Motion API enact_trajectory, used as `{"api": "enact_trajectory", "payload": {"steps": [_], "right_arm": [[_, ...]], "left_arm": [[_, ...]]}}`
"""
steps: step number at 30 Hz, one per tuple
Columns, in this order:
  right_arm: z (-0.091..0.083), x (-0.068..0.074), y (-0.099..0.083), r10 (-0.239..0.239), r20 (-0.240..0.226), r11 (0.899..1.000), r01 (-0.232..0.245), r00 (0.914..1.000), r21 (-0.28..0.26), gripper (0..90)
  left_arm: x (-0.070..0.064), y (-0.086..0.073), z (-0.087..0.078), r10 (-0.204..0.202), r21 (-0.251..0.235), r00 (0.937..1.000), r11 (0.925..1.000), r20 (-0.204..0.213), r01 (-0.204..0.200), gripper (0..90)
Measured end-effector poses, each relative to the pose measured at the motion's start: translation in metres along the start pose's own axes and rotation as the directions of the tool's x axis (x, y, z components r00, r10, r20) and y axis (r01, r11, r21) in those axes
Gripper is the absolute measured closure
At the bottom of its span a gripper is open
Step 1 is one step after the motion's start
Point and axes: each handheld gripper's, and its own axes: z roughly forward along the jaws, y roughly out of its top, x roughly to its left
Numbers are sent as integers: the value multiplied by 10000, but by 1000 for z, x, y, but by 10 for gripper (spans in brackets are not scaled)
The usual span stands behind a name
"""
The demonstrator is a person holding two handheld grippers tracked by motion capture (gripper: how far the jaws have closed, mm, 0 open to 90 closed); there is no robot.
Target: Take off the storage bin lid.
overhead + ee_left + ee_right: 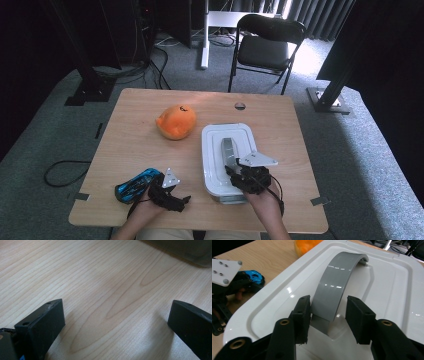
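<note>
Your right gripper [327, 315] sits over the near end of the white box [212, 150], and the grey handle [337, 287] on its lid rises straight between the jaws. The handle's long axis runs away from you, arching up from its near foot toward the far end of the lid, so your jaws straddle it across its width, which is the way to take it. In the right gripper view the jaws stand a little wider than the strap: the left one looks to be touching or almost touching its edge, and a clear gap shows on the right, so nothing is clamped yet. The box stands on the right half of the table [135, 145], with the orange plush [176, 121] just beyond its far left corner. Your left gripper [167, 192] rests near the table's front edge, well apart from the box, beside the blue toy car [137, 184]. Its jaws are spread wide over bare wood and hold nothing. The right hand is plainly nearer; closing it squarely on the handle is probably all the lift needs.
</note>
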Motion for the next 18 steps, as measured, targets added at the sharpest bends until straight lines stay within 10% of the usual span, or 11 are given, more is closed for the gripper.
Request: {"api": "enact_trajectory", "payload": {"steps": [18], "right_arm": [[-2,-2,-1,806,-616,9967,-812,9948,-75,670]], "left_arm": [[0,0,0,-6,7,10000,10000,-17,6,16]]}}
